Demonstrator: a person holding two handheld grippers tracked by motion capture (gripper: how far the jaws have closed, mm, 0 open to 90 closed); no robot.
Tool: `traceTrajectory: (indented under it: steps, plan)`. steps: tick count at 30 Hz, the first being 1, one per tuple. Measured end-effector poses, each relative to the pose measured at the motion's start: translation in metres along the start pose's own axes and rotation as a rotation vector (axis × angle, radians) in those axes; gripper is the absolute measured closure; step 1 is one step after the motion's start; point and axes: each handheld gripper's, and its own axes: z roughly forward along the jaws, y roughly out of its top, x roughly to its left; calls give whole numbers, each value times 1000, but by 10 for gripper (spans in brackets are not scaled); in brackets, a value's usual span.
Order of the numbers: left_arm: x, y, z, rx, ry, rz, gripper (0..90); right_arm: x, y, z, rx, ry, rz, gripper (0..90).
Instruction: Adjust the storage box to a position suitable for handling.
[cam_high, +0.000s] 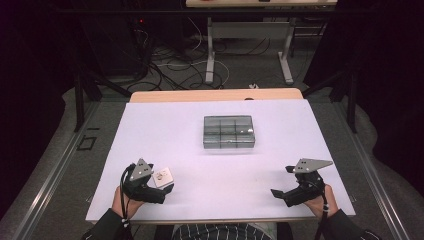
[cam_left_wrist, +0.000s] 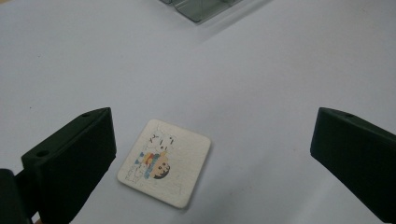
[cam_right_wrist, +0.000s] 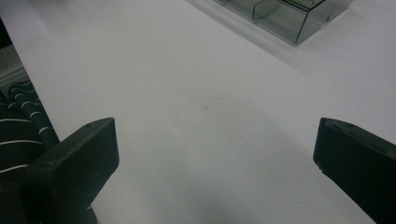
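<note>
The left gripper (cam_left_wrist: 212, 158) hangs low over the table with its black jaws spread wide and nothing between the pads; the small square card with rounded corners and a cartoon print (cam_left_wrist: 164, 162) lies flat on the surface between them, closer to the jaw at the left of the left gripper view. In the high view the left gripper (cam_high: 159, 186) sits at the near left of the table with the card (cam_high: 163, 176) just ahead of it.

The card is thin and lies flush — a judgement, but a plain pinch from above would likely slide over it. The left gripper does better to centre over the card, tilt so one jaw tip catches an edge, and close slowly across two opposite sides.

The right gripper (cam_right_wrist: 215, 163) is likewise released, its jaws empty above bare table (cam_right_wrist: 187, 93).

Farther out, ahead of both grippers, stands the clear grey plastic box divided into six compartments (cam_high: 229, 132) — rigid, glossy, straight-walled. The table cover (cam_high: 165, 130) is a smooth, matte, pale lilac-white sheet.
</note>
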Motion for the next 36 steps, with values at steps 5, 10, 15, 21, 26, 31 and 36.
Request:
traceTrajectory:
  steps: [5,10,15,21,26,31,36]
  plan:
    - [0,1,1,7,1,9,4,-2,1,1,7,3,2,0]
    - [0,1,2,5,2,4,5,-3,4,5,10,-1,7,0]
    - [0,1,3,9,7,5,4,-6,11,9,18,-1,3,0]
    - [0,0,2,7,9,4,5,-15,19,13,4,-6,17,0]
    - [0,0,2,14,8,13,5,-23,26,20,-3,-16,35,0]
    - [0,0,3,17,7,15,5,-41,35,34,8,-32,65,0]
    - [0,0,3,21,0,22,5,-60,46,50,6,-21,108,0]
